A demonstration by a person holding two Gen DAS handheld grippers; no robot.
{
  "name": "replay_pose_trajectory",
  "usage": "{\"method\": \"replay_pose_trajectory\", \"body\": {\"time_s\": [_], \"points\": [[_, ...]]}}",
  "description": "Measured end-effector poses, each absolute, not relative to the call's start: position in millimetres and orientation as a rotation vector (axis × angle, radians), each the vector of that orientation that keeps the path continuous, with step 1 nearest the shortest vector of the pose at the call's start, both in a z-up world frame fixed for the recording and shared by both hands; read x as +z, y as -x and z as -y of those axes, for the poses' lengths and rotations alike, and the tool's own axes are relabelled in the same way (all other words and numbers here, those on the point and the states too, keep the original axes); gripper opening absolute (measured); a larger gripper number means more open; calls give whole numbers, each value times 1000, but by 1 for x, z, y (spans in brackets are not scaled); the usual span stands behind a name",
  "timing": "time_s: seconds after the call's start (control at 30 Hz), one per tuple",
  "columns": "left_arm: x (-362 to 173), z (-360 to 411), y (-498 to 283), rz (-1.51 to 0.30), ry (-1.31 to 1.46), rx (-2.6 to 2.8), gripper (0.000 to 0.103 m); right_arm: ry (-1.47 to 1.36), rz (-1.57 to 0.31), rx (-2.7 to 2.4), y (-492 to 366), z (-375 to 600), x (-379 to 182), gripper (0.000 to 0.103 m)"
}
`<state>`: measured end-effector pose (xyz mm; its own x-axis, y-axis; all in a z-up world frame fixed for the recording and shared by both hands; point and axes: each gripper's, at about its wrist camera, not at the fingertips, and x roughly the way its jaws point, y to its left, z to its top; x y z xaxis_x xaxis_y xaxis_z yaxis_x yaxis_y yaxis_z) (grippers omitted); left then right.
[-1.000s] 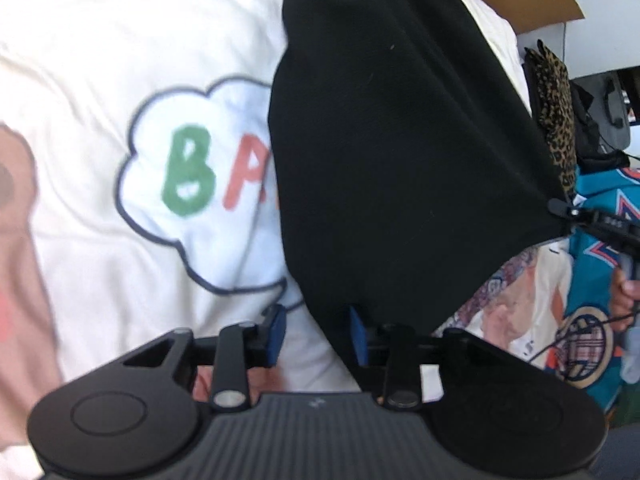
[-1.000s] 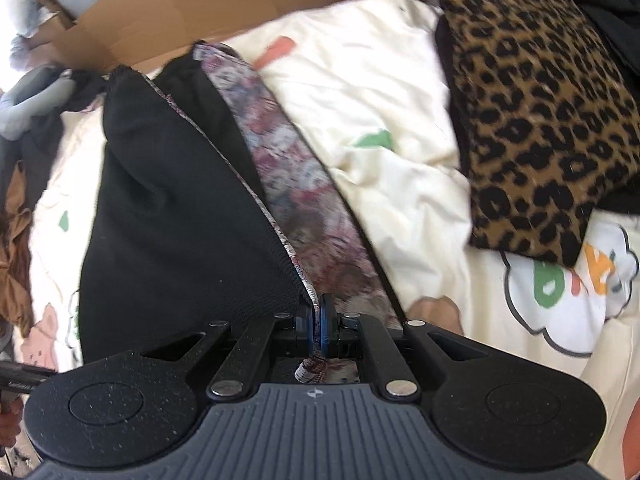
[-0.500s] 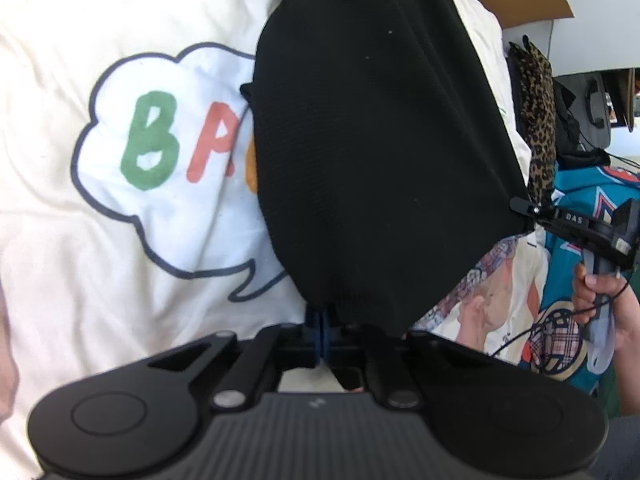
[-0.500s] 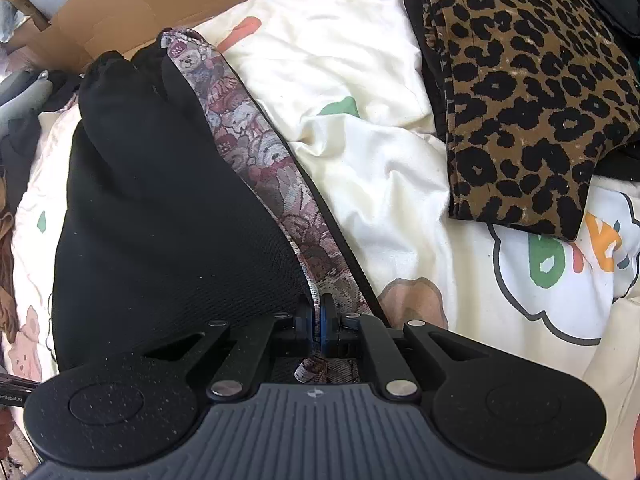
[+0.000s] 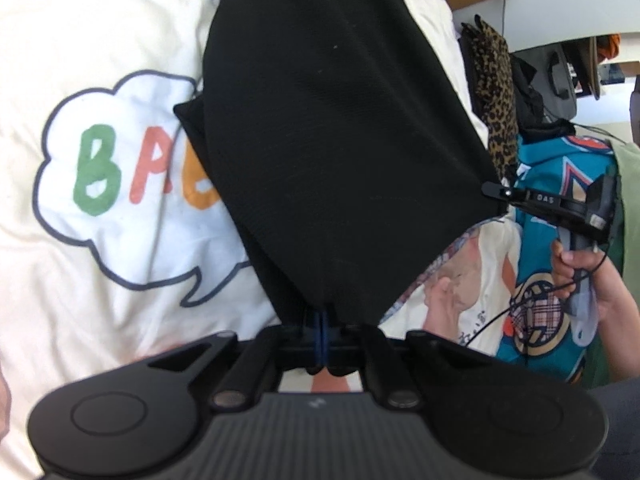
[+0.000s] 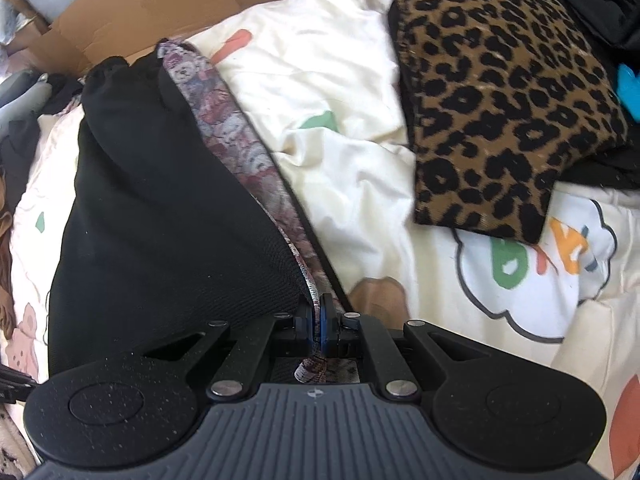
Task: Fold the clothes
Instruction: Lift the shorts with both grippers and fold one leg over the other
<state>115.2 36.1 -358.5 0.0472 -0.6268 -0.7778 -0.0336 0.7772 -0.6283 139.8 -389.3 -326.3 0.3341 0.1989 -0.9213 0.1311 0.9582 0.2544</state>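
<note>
Left wrist view: your left gripper (image 5: pixel 322 330), a second ago parted around the black garment's (image 5: pixel 340 128) hem, now pinches it; the cloth stretches away ahead, hiding part of the printed sheet (image 5: pixel 100 240).

Right wrist view: your right gripper (image 6: pixel 316 320) stays clamped on the same garment's patterned edge; the leopard-print garment (image 6: pixel 500 100) ahead-right is cut off.

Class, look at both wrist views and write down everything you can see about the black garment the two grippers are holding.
The black garment is a matte, finely knitted fabric with a bear-patterned lining showing along one edge. It is stretched between both grippers: the left gripper is shut on one bottom corner, the right gripper on the patterned edge. It drapes over a cream cartoon-print bedsheet, partly covering the coloured lettering. Its far end lies bunched near a cardboard box.
</note>
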Motion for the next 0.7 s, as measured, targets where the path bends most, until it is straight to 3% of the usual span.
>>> {"method": "replay_pose_trajectory", "body": {"time_s": [0.17,0.3,0.37,0.43,0.5,0.57,0.63,0.7], "points": [[-373,-36,-115,-1509,586,-470,2,-363,-1254,62,-135,396,-342,2],[-379,-30,-116,-1506,626,-499,19,-352,-1249,60,-128,397,-343,15],[-380,-27,-115,-1506,630,-515,20,-340,-1249,54,-124,398,-343,18],[-383,-24,-114,-1513,637,-521,19,-344,-1249,46,-120,400,-344,18],[-386,-22,-112,-1531,642,-522,4,-355,-1240,38,-117,402,-346,19],[-386,-22,-111,-1543,627,-527,2,-379,-1232,29,-115,405,-347,17],[-383,-22,-110,-1544,606,-536,2,-403,-1224,24,-112,408,-346,6],[-382,-23,-109,-1550,580,-534,1,-419,-1231,30,-110,408,-347,5]]}}
